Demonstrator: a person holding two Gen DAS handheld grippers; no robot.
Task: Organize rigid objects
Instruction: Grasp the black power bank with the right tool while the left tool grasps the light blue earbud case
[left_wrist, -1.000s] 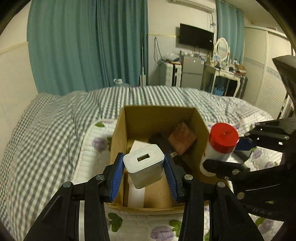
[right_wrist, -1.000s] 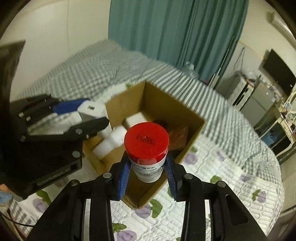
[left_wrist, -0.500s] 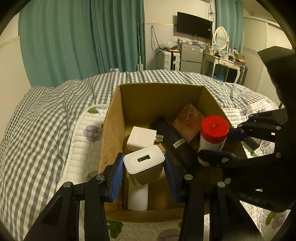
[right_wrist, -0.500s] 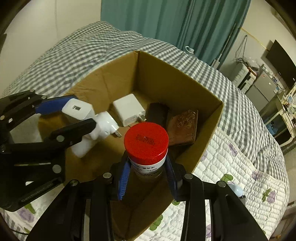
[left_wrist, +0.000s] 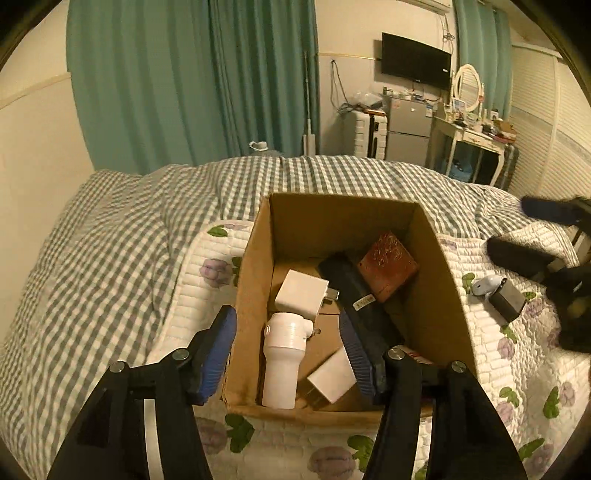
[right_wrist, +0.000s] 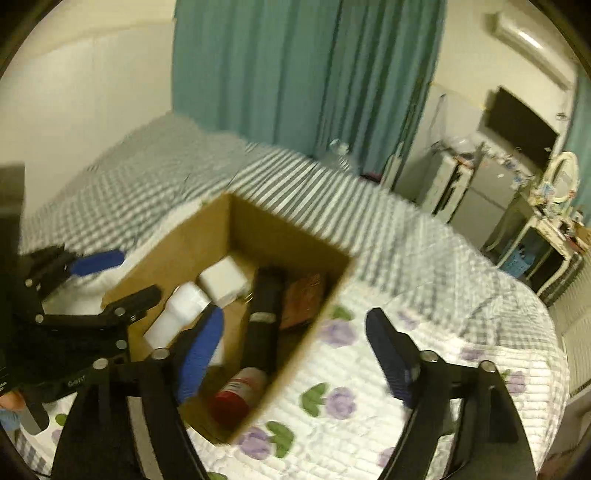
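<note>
An open cardboard box (left_wrist: 439, 295) sits on the bed; it also shows in the right wrist view (right_wrist: 295, 354). Inside lie a white charger (left_wrist: 301, 294), a white cylinder plug (left_wrist: 282, 363), another white charger (left_wrist: 330, 376), a long black object (left_wrist: 364, 310) and a brown block (left_wrist: 388, 264). The red-capped bottle (right_wrist: 240, 393) lies on its side at the box's near corner. My left gripper (left_wrist: 288, 354) is open and empty over the box's near edge. My right gripper (right_wrist: 295, 354) is open and empty over the box's right wall.
The box rests on a white floral quilt (left_wrist: 491, 354) over a grey checked blanket (left_wrist: 110, 258). A small white object (left_wrist: 485, 285) and a dark grey block (left_wrist: 508, 301) lie on the quilt to the right of the box. Teal curtains and furniture stand behind.
Both grippers opened. The left dropped the white charger into the box, the right dropped the red-capped bottle, which now lies on its side. Both grippers have drawn back from the box.
</note>
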